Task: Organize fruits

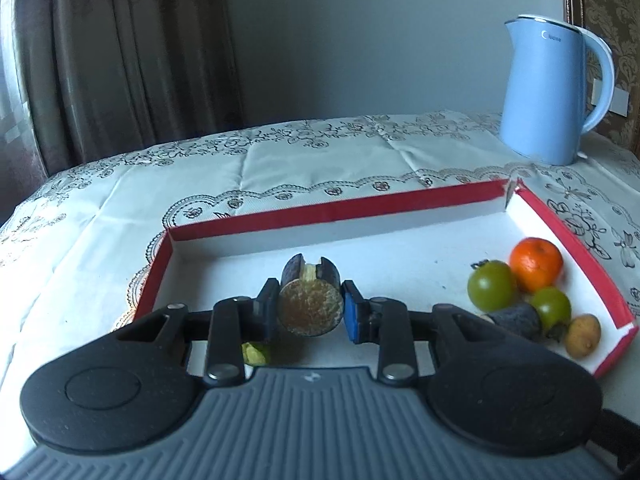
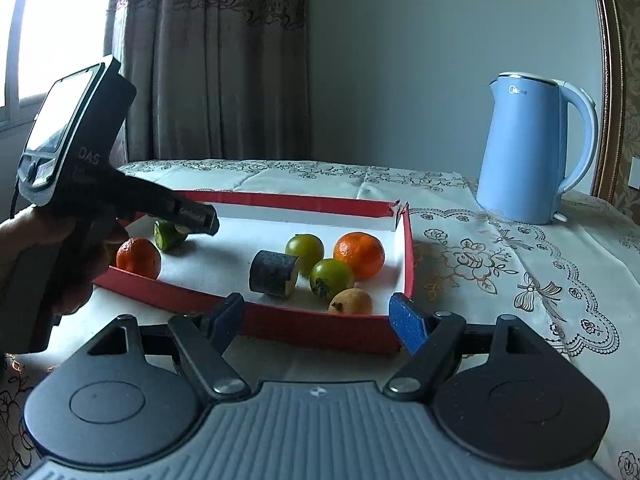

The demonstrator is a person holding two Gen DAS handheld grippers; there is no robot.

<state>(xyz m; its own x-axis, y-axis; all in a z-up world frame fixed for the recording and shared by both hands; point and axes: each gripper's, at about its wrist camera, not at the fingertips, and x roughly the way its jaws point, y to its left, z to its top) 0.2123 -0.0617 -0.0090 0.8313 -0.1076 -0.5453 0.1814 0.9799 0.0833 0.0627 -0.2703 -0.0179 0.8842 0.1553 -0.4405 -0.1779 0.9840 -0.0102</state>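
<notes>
The left gripper point(image 1: 311, 309) clamps a dark cut fruit piece point(image 1: 311, 300) above the tray point(image 1: 320, 208); the next move is release at the right-corner fruit cluster point(image 1: 520, 280), while the right gripper point(image 2: 320, 320) is spread empty.

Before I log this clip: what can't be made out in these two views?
- Left wrist view: cut lime, mostly hidden behind the left gripper's finger.
- Left wrist view: second dark-skinned segment, lower part covered by the gripper linkage.
- Right wrist view: the left gripper's fingertips and held segment, hidden by its own body.
- Right wrist view: hand, cut off by the left edge.
</notes>
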